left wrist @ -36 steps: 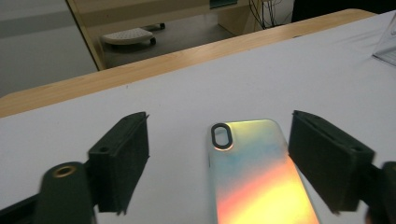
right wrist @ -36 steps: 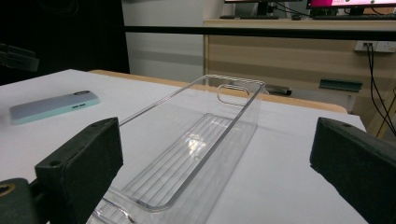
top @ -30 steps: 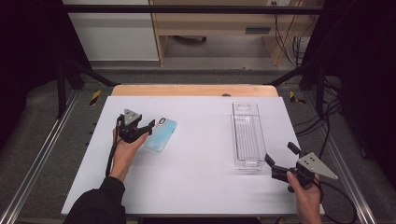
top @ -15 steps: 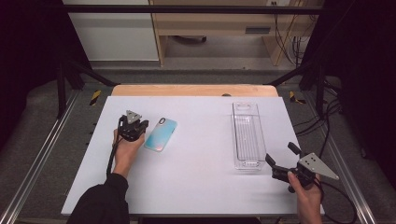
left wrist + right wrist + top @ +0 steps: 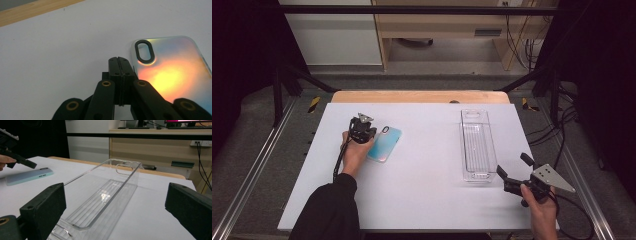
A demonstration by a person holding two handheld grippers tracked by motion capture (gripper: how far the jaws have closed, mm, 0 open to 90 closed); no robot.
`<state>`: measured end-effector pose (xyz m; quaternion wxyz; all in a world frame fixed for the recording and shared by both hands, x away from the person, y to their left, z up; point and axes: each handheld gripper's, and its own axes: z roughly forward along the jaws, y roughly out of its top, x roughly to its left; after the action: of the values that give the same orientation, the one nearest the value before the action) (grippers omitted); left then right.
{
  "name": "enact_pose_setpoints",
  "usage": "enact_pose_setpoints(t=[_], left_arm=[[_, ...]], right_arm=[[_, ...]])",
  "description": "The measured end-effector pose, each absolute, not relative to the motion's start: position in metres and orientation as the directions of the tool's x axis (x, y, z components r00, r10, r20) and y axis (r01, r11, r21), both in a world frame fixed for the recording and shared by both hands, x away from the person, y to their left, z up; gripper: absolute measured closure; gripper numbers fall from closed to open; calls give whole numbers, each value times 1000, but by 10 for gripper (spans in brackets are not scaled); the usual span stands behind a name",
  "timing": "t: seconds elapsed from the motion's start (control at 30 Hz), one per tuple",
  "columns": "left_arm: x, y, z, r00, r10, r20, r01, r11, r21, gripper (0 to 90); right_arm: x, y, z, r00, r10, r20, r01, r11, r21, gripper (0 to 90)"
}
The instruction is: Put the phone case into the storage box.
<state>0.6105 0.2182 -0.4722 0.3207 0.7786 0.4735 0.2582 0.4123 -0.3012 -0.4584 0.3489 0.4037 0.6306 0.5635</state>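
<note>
Left gripper [image 5: 119,65], jaws pressed together on nothing, is sitting just beside the phone case [image 5: 385,143] lying flat on the table [image 5: 422,190], apparently nudging its long left edge toward the far-off clear tray [image 5: 477,145].

Wooden desk [image 5: 437,30] behind table; cables [image 5: 517,45] hanging.

— What is the left gripper [image 5: 362,131] doing?
— Its jaws just closed with nothing between them. They point down.
— And the right gripper [image 5: 513,173]?
— Its jaws stand wide apart.
</note>
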Motion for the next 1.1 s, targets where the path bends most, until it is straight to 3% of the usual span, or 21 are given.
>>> enact_pose_setpoints(t=[0.43, 1.1], left_arm=[[614, 207, -478, 467, 878, 106, 573, -391, 720, 900], [566, 148, -478, 639, 759, 127, 472, -517, 714, 900]], right_arm=[[413, -302, -459, -434, 901, 14, 117, 40, 992, 35], [412, -302, -458, -436, 900, 23, 120, 33, 992, 34]])
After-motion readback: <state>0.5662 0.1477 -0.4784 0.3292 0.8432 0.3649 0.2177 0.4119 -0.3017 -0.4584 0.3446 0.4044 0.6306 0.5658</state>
